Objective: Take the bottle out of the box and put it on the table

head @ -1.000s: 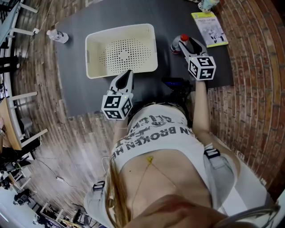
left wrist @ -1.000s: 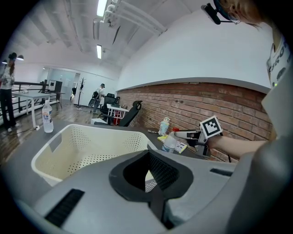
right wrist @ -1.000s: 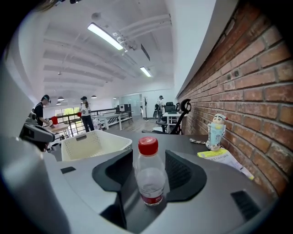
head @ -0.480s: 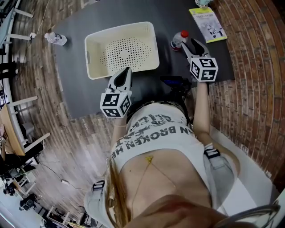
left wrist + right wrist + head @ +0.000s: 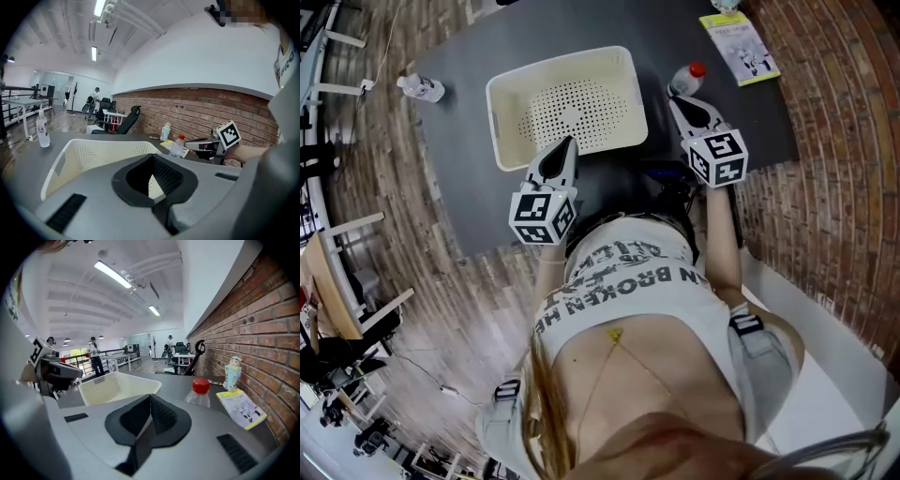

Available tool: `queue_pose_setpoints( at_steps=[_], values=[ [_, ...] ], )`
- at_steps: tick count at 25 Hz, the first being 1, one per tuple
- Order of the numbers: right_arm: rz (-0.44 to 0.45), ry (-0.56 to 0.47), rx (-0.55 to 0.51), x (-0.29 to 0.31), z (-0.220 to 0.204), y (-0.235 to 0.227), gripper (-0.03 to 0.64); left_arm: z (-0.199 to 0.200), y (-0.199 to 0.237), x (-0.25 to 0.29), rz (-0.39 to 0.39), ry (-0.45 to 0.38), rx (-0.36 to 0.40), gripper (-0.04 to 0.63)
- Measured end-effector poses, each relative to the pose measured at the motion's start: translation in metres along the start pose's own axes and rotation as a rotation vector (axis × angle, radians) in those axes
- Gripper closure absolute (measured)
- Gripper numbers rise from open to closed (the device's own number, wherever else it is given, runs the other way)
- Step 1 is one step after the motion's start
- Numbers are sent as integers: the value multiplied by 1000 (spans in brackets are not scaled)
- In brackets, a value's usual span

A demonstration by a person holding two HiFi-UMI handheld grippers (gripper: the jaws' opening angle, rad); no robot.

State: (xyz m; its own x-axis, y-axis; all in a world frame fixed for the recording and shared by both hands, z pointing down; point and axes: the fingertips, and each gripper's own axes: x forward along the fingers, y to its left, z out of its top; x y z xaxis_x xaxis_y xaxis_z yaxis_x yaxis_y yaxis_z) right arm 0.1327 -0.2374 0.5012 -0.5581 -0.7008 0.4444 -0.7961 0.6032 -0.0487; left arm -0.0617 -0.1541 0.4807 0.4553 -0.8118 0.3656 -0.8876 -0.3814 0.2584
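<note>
**Head view and the two gripper views, one moment.** The bottle (image 5: pixel 686 79) is clear plastic with a rounded shoulder and a red screw cap. It stands upright on the dark bench (image 5: pixel 459 178), outside the box (image 5: pixel 570 111). It is near the box's right wall and apart from it.

The box is a cream plastic tub with rounded corners, a perforated floor and a slot handle in its end wall. It holds nothing.

The right claw (image 5: pixel 677 101) lies on the near side of the bottle, with its tip close to the bottle's base but not touching. Its jaws have just closed and now meet along a single line, with nothing between them. In the right gripper view the bottle shows beyond the jaws and to their right.

The left claw (image 5: pixel 566 142) hovers at the near rim of the box and points into it. Its jaws meet at the tips and grip nothing. A sliver of the perforated floor shows below the point where they meet.

Surroundings:
- A yellow-edged booklet (image 5: pixel 739 49) lies flat at the far right of the bench, beyond the bottle.
- A small toy figure (image 5: pixel 233 372) stands behind the booklet, by the brick wall (image 5: pixel 262 333).
- A second clear bottle (image 5: pixel 420 87) stands at the far left edge of the bench, well apart from the box.
</note>
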Motion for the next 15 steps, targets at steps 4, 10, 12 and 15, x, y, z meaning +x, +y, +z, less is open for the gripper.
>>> queue_pose_setpoints(
  at_steps=[4,10,12,15],
  values=[
    [138,-52,-40,13,13,51,609,6,4,0,-18,-19,4,591],
    [302,-167,-115,19,49,119,609,25,4,-7,-37,-93,25,591],
    [333,-204,-130,17,63,136,609,35,3,-12,-43,-127,35,591],
    [368,-257,-155,11,81,157,609,52,0,-20,-47,-192,49,591]
  ],
)
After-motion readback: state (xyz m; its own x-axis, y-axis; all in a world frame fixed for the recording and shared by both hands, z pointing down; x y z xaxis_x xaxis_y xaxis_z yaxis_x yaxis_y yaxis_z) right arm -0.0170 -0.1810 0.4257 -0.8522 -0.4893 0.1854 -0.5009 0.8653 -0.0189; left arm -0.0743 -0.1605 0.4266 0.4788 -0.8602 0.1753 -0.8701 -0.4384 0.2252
